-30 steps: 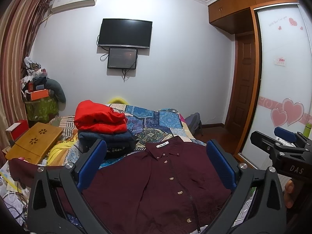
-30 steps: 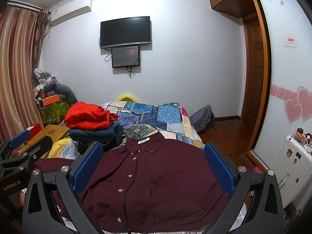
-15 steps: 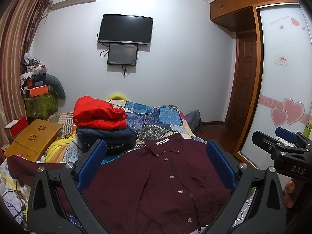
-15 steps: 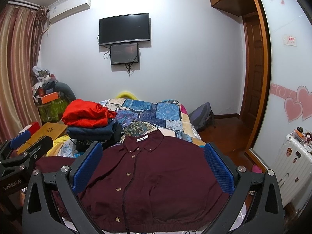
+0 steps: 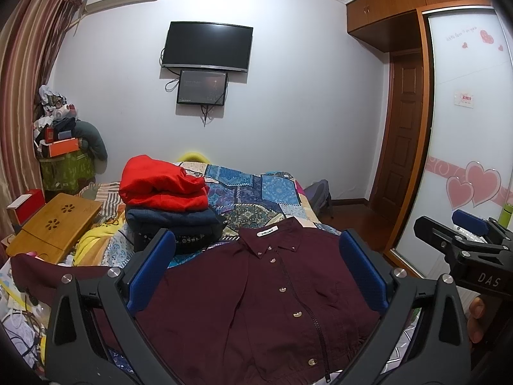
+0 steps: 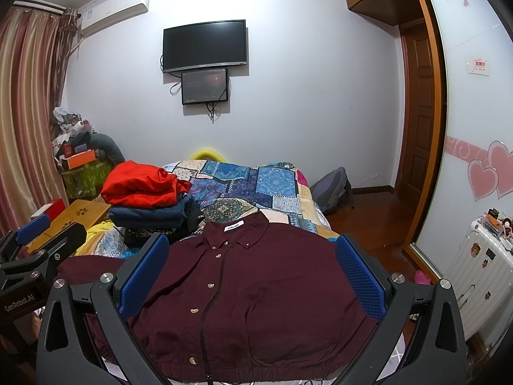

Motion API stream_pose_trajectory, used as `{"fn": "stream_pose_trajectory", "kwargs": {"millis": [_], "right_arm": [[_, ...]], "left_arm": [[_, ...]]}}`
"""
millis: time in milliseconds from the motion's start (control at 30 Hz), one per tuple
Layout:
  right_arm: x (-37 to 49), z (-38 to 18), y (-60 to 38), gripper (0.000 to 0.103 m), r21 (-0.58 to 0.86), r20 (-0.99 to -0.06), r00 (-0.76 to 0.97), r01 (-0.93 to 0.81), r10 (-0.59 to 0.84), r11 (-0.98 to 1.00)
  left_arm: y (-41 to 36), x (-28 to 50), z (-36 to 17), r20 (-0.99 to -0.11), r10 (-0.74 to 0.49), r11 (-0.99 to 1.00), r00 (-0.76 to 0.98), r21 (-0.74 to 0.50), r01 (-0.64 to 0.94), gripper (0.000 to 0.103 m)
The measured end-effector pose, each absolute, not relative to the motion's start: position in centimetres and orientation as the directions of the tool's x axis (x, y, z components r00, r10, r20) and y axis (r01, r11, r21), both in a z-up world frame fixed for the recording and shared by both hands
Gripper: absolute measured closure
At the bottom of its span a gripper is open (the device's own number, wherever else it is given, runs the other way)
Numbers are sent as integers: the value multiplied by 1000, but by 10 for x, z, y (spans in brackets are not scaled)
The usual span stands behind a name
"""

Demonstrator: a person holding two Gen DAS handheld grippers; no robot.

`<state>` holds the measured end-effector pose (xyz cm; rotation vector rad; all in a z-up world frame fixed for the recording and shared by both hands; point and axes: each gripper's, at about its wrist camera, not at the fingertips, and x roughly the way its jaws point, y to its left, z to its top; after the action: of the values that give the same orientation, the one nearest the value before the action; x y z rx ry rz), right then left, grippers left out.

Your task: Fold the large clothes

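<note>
While both tools hover level above the near end of the bed, the left gripper has its blue-padded fingers spread wide apart and empty; the right gripper is likewise spread wide and empty.

Pose: each points forward over the jacket. The right tool appears at the left camera's right edge, a fingertip of the holding hand below it; the left tool appears at the right camera's left edge.

Change: since one second ago both views have tilted slightly upward, so the wall television sits lower in frame; the jacket lies unchanged.

Item, task: maroon woven jacket, spread flat, front up, directly ahead of and below both grippers; white neck label, pale round buttons, dark zip down the middle, gathered elastic hem nearest the right gripper. One sleeve stretches out to the left.

Item: quilt, patchwork of blue patterned squares, beyond the collar.

Item: stack of folded clothes, soft red on navy, ahead left of the left gripper.

Item: wooden lap table with flower cut-outs, far left.
</note>
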<state>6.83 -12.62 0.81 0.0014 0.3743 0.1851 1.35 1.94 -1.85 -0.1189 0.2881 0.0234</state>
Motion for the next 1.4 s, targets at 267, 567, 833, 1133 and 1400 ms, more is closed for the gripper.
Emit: {"fn": "stream_pose_trajectory", "kwargs": {"millis": [267, 567, 833, 1133, 1400], "right_arm": [[70, 6, -127, 0, 37, -371, 910, -182, 183, 983], [78, 5, -125, 0, 42, -393, 899, -195, 195, 980], [90, 1, -120, 0, 35, -426, 882, -205, 200, 978], [113, -7, -112, 0, 39, -486, 849, -216, 207, 976], [142, -19, -106, 0, 44, -552, 806, -226, 212, 973]], "left_arm": [[20, 17, -21, -291, 9, 992, 957, -119, -46, 0], [24, 21, -23, -298, 28, 991, 954, -119, -67, 0], [44, 32, -27, -317, 80, 982, 945, -139, -129, 0], [99, 52, -38, -372, 203, 947, 906, -162, -279, 0], [188, 56, -59, -437, 425, 828, 793, -166, -535, 0]]}}
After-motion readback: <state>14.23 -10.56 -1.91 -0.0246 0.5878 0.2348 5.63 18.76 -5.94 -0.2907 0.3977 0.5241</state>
